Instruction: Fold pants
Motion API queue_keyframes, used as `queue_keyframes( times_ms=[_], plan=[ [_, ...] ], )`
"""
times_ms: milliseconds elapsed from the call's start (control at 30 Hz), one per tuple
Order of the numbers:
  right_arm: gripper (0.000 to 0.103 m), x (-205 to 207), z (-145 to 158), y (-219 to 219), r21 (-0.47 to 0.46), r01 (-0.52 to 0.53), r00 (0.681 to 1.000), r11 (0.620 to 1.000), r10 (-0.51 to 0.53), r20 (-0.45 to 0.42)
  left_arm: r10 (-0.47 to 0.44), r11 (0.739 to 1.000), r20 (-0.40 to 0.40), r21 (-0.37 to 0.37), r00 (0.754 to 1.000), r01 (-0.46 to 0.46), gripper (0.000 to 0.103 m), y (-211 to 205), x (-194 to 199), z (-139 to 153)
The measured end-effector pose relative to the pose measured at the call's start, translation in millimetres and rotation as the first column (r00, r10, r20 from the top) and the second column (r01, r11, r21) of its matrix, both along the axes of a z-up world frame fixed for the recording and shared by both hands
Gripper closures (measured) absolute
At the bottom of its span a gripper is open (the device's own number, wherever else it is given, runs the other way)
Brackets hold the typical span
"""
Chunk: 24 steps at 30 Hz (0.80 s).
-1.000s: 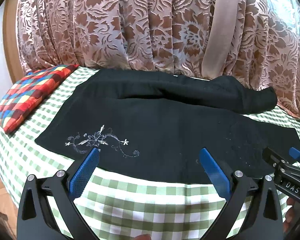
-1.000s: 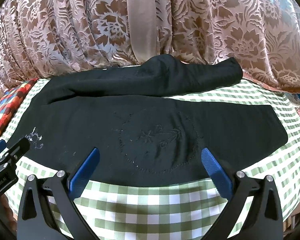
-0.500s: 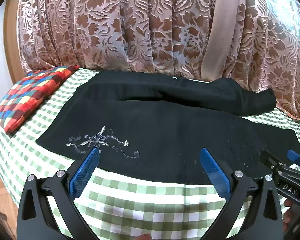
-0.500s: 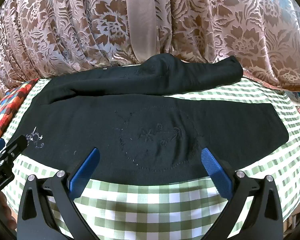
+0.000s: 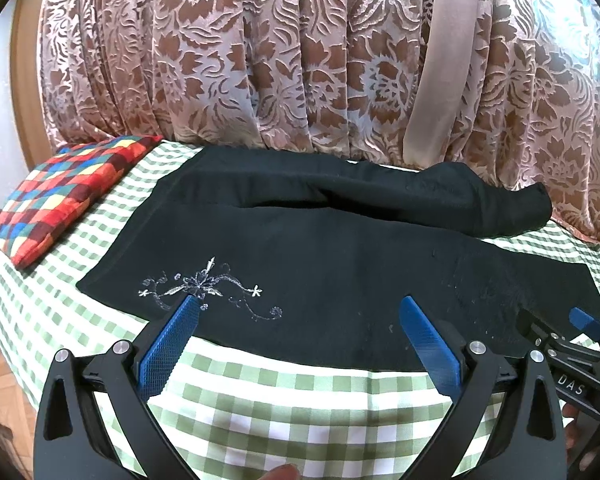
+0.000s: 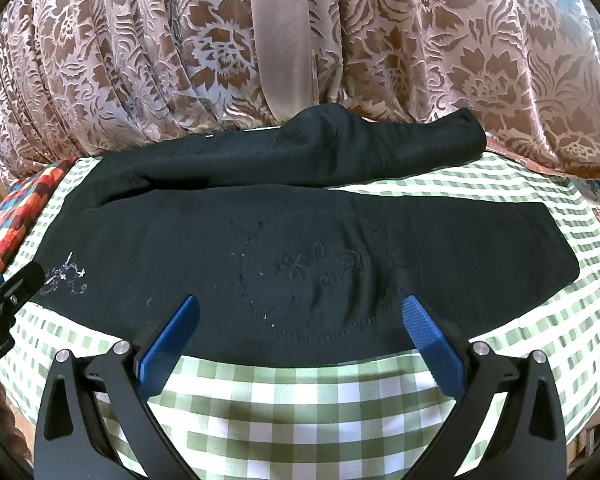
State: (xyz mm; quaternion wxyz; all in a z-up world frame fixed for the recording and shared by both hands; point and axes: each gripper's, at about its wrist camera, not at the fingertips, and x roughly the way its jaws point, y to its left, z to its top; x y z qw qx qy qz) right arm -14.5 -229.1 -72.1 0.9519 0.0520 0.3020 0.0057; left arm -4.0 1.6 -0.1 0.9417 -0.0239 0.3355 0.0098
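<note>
Two tools in view, both w/ blue fingers spread wide and gripping nothing. Left tool hovers over the near edge of the black pants; its left fingertip sits in line w/ the white floral embroidery, contact can't be judged. Right tool hovers at the same near edge further right, its fingers either side of a faint dark circular stitched motif.

Pants lie lengthwise across a surface covered w/ a green-and-white checked cloth; whether that is a bed or a counter isn't clear. One leg lies flat and smooth nearest the tools, its cut end pointing right. Other leg is bunched along the far edge, humped in the middle, touching the hanging curtain, a pink-brown floral fabric w/ a plain beige band down it.

Multicolour checked cushion rests at the far left corner on the cloth, just beside the pants but not on them.

In the left wrist view the right tool shows at the lower right edge, tip over the pants' right end. In the right wrist view the left tool pokes in at far left, near the white embroidery. Fingertip of the person's hand peeks at the bottom of the left wrist view.
</note>
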Motion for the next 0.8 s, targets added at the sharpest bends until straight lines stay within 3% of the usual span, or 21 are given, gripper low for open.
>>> queue_keyframes(
  times_ms=[700,800],
  plan=[
    [0.002,7.2,-10.9,-13.4,0.054,-0.017,0.998,0.998,0.019,-0.053,0.015,1.000,-0.058,-0.007,0.998,-0.015,0.003,8.5,7.4,-20.2],
    [0.002,8.1,-13.3,-20.8,0.127,-0.072,0.995,0.989,0.079,-0.053,0.009,1.000,-0.069,-0.004,0.998,-0.009,0.003,7.8,8.0,-24.1]
  ],
)
